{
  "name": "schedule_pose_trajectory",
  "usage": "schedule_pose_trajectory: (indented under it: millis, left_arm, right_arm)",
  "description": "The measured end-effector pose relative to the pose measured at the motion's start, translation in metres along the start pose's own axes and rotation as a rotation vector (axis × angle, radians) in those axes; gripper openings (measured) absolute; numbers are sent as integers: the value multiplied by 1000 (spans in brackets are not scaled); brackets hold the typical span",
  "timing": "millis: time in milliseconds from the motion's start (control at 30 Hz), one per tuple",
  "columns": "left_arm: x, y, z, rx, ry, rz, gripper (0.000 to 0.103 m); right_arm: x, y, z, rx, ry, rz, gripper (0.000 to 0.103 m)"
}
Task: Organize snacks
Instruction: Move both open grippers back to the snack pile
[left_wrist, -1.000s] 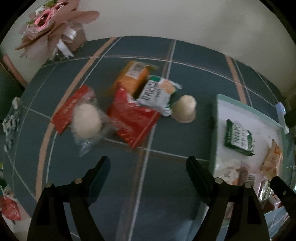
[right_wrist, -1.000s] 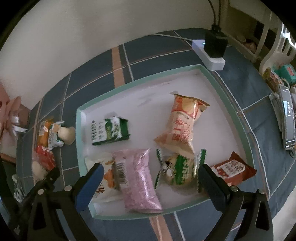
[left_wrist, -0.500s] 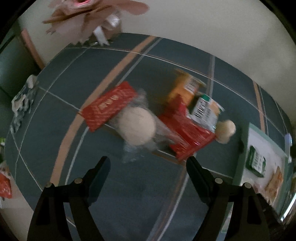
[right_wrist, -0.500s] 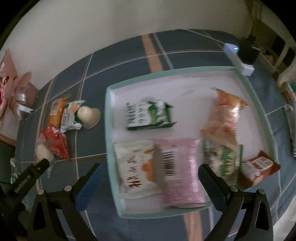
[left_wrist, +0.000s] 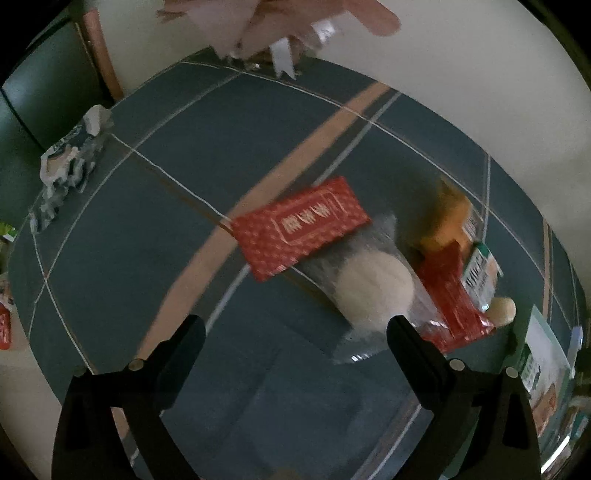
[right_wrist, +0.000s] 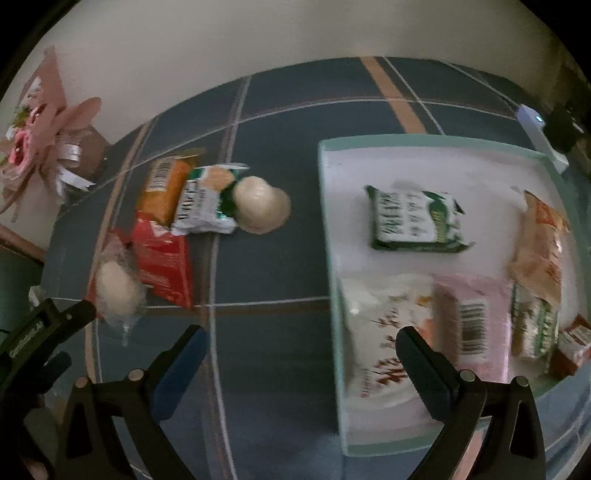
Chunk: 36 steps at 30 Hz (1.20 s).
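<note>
Red packet (left_wrist: 301, 227) and wrapped bun (left_wrist: 373, 293) on the bench, clear in the left view; tray (right_wrist: 332, 236) contents show only in the right. Left claw (left_wrist: 295, 341), just widened, empty; right claw (right_wrist: 301, 347) released.

Bouquet (left_wrist: 280, 22) cut off; tray (left_wrist: 550, 354) cropped.

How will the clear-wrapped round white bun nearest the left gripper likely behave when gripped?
The bun looks soft and puffy, so it would probably squash under firm pads. Its loose clear wrapper looks slick and crinkly and may slide. It seems light for its size.
</note>
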<state>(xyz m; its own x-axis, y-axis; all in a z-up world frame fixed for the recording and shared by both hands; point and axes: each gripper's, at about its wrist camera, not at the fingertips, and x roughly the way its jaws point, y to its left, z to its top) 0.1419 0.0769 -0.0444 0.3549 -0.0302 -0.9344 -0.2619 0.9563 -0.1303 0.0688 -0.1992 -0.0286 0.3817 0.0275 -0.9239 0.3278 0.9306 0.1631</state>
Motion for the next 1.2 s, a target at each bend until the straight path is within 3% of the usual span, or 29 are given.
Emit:
schedule_pose_trajectory:
  millis: [133,567,1033,1200]
  left_arm:
    - [-1,10,7,-12,-21,16,99]
    - [-2,7,17,-8,-35,-54,102]
    - [17,-5,25,-43,-9,-159,102]
    - [28,-3,26,-88,23,-218,102]
  right_arm:
    - [2,10,3,-9,-13,19,103]
    - [10,33,17,-22,-33,59,103]
    - [33,57,37,28,-82,177,103]
    - [46,72,42,4,-86,212,92]
